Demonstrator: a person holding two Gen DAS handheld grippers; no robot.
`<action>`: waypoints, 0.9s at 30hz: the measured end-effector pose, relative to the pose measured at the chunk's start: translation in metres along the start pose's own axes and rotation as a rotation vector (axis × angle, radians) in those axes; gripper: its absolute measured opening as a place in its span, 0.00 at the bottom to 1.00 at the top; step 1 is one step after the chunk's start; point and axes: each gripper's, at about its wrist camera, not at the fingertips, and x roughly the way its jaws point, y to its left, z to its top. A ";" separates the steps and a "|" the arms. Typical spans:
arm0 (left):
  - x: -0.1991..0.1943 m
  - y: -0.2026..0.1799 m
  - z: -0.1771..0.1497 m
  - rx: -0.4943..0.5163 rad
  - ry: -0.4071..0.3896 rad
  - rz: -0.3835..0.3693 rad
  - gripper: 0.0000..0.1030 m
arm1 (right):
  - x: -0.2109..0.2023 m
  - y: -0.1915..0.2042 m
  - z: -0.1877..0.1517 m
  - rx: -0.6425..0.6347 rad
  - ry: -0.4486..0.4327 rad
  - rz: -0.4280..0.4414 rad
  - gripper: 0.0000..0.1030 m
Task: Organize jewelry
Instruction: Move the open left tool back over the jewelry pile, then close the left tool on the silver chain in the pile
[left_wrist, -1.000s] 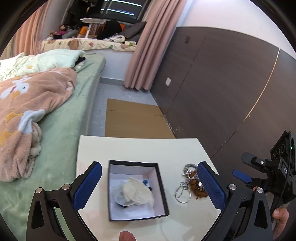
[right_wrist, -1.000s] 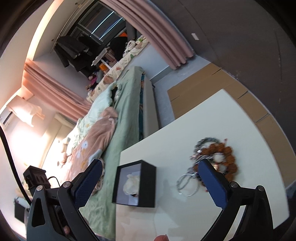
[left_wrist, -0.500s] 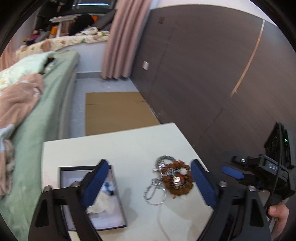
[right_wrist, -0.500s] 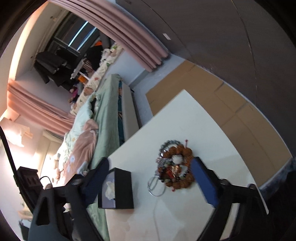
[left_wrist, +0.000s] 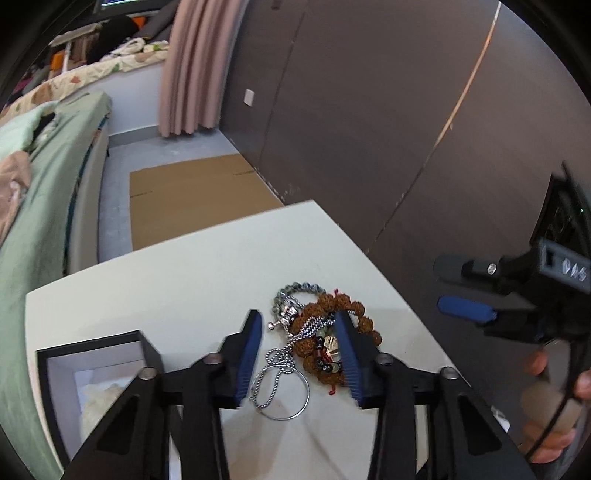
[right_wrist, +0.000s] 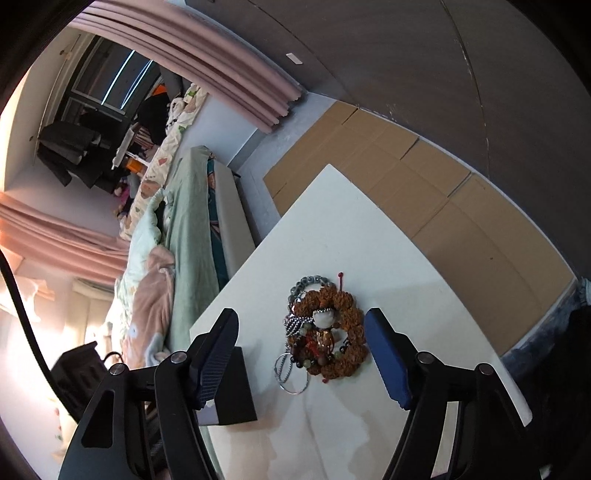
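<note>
A tangle of jewelry lies on the white table: a brown bead bracelet, a grey-green bead bracelet, a silver chain and a thin silver ring. My left gripper hangs over the pile with its jaws closing. The chain lies between them and I see no pad pressing on it. My right gripper faces the same pile from further back, its jaws wide and closing slowly on nothing. It also shows at the right of the left wrist view. An open black box with a white lining stands left of the pile.
A bed with a green sheet runs along the table's left side. Flat cardboard lies on the floor beyond the table, beside a dark panelled wall. The black box sits behind my right gripper's left finger. A person's hand holds the right gripper.
The left wrist view has swung from the black box to the jewelry pile and come closer, and its jaws have narrowed a lot. The right gripper moved nearer the pile and narrowed a little.
</note>
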 end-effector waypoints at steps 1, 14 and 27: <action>0.004 -0.001 0.000 0.009 0.009 0.001 0.37 | 0.001 -0.001 0.001 0.003 0.001 -0.001 0.70; 0.047 -0.016 -0.008 0.131 0.082 0.046 0.37 | 0.009 -0.005 0.016 0.019 0.017 -0.051 0.70; 0.048 -0.021 -0.010 0.164 0.065 0.072 0.00 | 0.019 -0.007 0.011 -0.011 0.070 -0.100 0.70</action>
